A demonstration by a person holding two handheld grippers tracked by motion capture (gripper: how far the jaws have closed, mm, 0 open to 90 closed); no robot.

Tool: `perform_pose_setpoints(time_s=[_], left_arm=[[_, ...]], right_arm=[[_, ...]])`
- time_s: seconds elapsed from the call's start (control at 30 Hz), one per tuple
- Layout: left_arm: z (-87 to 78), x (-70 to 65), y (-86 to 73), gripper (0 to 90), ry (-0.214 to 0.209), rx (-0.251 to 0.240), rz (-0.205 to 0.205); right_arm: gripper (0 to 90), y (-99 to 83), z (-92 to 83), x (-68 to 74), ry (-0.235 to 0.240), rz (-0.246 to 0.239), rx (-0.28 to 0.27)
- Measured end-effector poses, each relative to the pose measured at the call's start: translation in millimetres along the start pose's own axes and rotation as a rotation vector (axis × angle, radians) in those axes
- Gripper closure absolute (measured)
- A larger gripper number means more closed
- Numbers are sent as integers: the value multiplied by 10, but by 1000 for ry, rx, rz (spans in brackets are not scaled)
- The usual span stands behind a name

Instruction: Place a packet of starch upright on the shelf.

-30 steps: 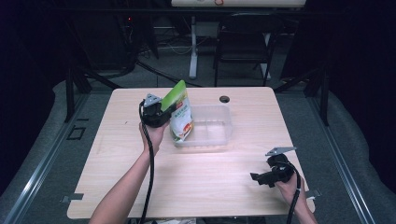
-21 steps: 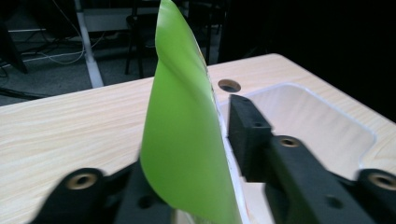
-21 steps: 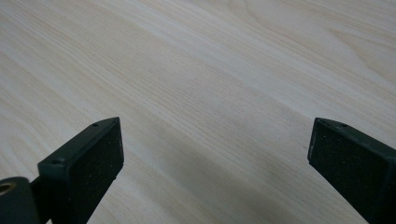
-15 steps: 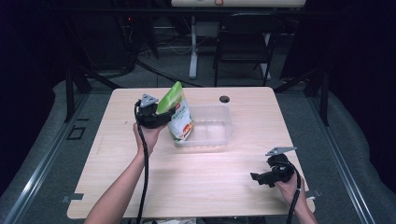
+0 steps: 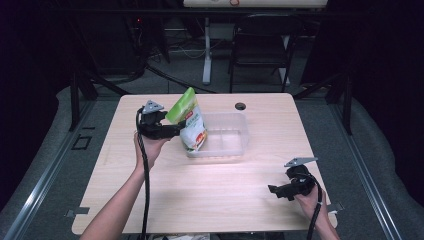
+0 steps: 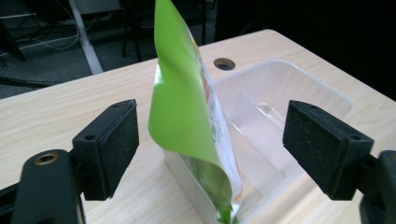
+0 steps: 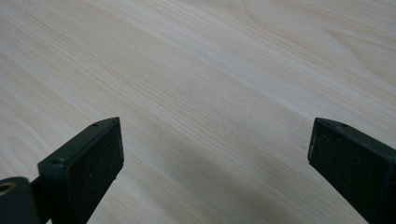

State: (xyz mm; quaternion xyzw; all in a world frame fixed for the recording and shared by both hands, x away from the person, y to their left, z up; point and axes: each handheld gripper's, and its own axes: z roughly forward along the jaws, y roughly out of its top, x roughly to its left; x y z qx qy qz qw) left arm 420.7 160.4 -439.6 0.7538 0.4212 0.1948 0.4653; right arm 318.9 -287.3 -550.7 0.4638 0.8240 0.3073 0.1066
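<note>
- The right gripper rests at the near right of the table, jaws wide apart over bare wood.
- The left gripper has just been opening; the green pouch stands between its jaws, untouched.
- The pouch leans in the clear tub, at its left end.

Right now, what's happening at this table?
A person works with a gripper in each hand. The left gripper has just been opening around a green snack pouch; its fingers stand clear of the pouch, which stands at the near end of a clear plastic bin. The right gripper is open over bare table near the front right corner.
</note>
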Motion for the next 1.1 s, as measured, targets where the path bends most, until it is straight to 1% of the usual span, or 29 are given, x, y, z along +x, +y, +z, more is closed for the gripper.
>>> perform_pose_setpoints(time_s=[0.07,0.1,0.17,0.2,0.23,0.3,0.33,0.37,0.4,0.43,0.47,0.53,0.57,0.6,0.63,0.67,0.7,0.73,0.77,0.8,0.83,0.87,0.9,0.93,0.97,1.0,1.03,1.07,1.1], left_arm=[[-30,-9,-2,161,-5,5,2],[-91,-30,-10,158,-1,17,18],[-161,-46,-29,155,-4,30,34],[-161,-46,-29,152,-4,30,34],[-236,-60,-58,149,-3,38,46],[-320,-70,-96,145,-1,43,53],[-320,-70,-96,139,-1,43,53],[-408,-78,-152,136,2,45,56],[-408,-78,-152,133,2,45,56],[-450,-82,-186,133,4,50,57],[-525,-88,-269,125,4,59,57],[-595,-88,-367,119,10,79,57],[-595,-88,-367,116,10,79,57],[-625,-85,-426,116,12,87,54],[-678,-77,-549,114,18,114,50],[-678,-77,-549,111,18,114,50],[-702,-68,-612,111,23,120,46],[-745,-40,-731,108,24,148,31],[-763,-24,-790,104,28,157,26],[-763,-24,-790,99,28,157,26],[-798,12,-910,96,36,163,2],[-798,12,-910,91,36,163,2],[-812,64,-1005,83,39,185,-19],[-814,88,-1046,74,46,191,-25],[-814,88,-1046,67,46,191,-25],[-811,140,-1112,61,49,200,-42],[-803,162,-1136,52,57,197,-46],[-797,183,-1146,43,59,208,-51],[-797,183,-1146,36,59,208,-51]], right_arm=[[29,0,-3,-3,0,-1,1],[29,0,-3,-2,-2,-1,1],[29,0,-5,-3,-1,-2,1],[29,0,-5,-2,-1,-2,1],[29,0,-4,1,-1,0,0],[29,1,-4,2,-2,-1,0],[29,1,-4,2,-2,-1,0],[30,1,-3,4,-2,0,1],[30,1,-3,4,-2,0,1],[29,1,-3,5,-2,-1,1],[29,1,-2,6,-2,0,0],[29,2,2,6,-5,-2,0],[29,2,2,6,-5,-2,0],[29,2,1,6,-3,-2,0],[29,1,0,7,-3,0,1],[29,1,0,7,-3,0,1],[29,1,0,8,-3,-1,1],[30,1,2,7,-8,-3,2],[29,3,2,5,-6,-5,7],[29,3,2,5,-6,-5,7],[30,2,4,9,-6,-3,3],[30,2,4,9,-6,-3,3],[30,2,1,8,-4,-6,2],[29,1,1,7,-7,-6,4],[29,1,1,7,-7,-6,4],[29,-1,1,7,-3,-7,4],[29,-1,0,8,-1,-7,2],[29,-1,0,7,-1,-8,2],[29,-1,0,7,-1,-8,2]])
